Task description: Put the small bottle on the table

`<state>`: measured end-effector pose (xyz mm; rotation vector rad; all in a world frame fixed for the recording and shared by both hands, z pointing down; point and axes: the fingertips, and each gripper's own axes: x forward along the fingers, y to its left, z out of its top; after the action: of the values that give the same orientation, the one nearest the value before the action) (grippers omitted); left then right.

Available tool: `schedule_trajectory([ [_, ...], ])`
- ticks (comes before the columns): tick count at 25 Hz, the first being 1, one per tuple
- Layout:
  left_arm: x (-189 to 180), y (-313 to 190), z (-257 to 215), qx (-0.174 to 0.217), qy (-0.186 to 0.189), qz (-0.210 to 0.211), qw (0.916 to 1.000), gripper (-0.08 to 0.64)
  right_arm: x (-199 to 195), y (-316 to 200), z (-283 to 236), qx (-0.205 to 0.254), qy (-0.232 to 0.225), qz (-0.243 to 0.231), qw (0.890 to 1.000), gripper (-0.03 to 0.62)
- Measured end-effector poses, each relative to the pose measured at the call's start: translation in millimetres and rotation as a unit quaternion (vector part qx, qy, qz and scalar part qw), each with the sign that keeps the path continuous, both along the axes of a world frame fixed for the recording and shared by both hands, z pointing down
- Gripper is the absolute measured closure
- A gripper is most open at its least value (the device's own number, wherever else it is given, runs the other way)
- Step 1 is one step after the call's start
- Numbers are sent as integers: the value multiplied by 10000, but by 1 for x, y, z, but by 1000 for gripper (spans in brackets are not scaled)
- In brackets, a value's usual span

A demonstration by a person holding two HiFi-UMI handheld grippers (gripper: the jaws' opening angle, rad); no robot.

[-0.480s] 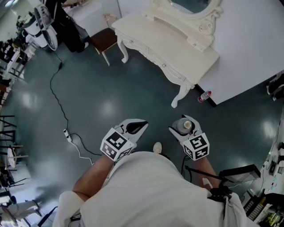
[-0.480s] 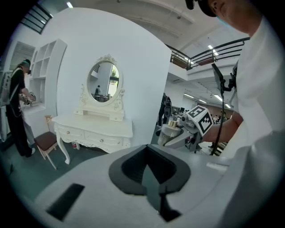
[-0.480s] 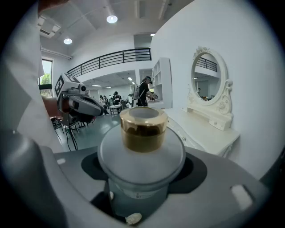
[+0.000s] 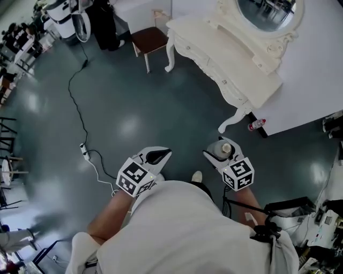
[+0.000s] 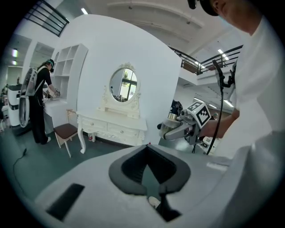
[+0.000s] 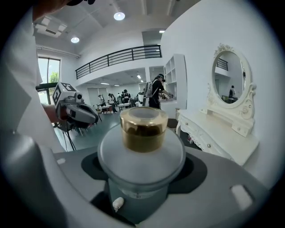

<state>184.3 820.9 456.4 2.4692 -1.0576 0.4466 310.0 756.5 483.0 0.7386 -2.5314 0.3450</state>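
Observation:
The small bottle (image 4: 222, 150) is frosted grey glass with a gold cap. It stands upright between the jaws of my right gripper (image 4: 217, 147), which is shut on it, above the dark floor. The right gripper view shows the bottle (image 6: 141, 147) close up, filling the space between the jaws. My left gripper (image 4: 161, 154) hangs beside it to the left, jaws together and holding nothing. From the left gripper view I see its own joined tips (image 5: 147, 147) and the bottle (image 5: 170, 129) off to the right. The white dressing table (image 4: 236, 59) with an oval mirror (image 4: 265, 10) stands ahead, apart from both grippers.
A brown-seated chair (image 4: 150, 40) stands left of the table. A black cable (image 4: 75, 107) runs across the floor to a power strip (image 4: 84, 150). A red-capped bottle (image 4: 257, 125) lies by the table leg. A person (image 5: 38, 102) stands at the far wall. Equipment (image 4: 327, 214) crowds the right edge.
The head view has swung, so the dressing table and chair now sit further right in it. Both grippers keep about the same places, and the bottle stays in the right one.

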Motion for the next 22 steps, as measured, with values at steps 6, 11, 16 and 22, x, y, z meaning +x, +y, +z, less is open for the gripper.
schedule_trajectory([
  [6, -62, 20, 15, -86, -19, 88, 9999, 557, -66, 12, 3, 10, 53, 87, 9999, 250],
  [11, -87, -7, 21, -103, 64, 92, 9999, 557, -93, -8, 6, -57, 163, 66, 9998, 250],
  [16, -98, -73, 20, 2, 29, 122, 9999, 557, -109, -74, 4, 47, 194, 14, 9998, 250],
  [22, -103, -178, 0, 29, -181, 198, 9996, 557, -127, -192, -8, 221, 138, -104, 9996, 250],
])
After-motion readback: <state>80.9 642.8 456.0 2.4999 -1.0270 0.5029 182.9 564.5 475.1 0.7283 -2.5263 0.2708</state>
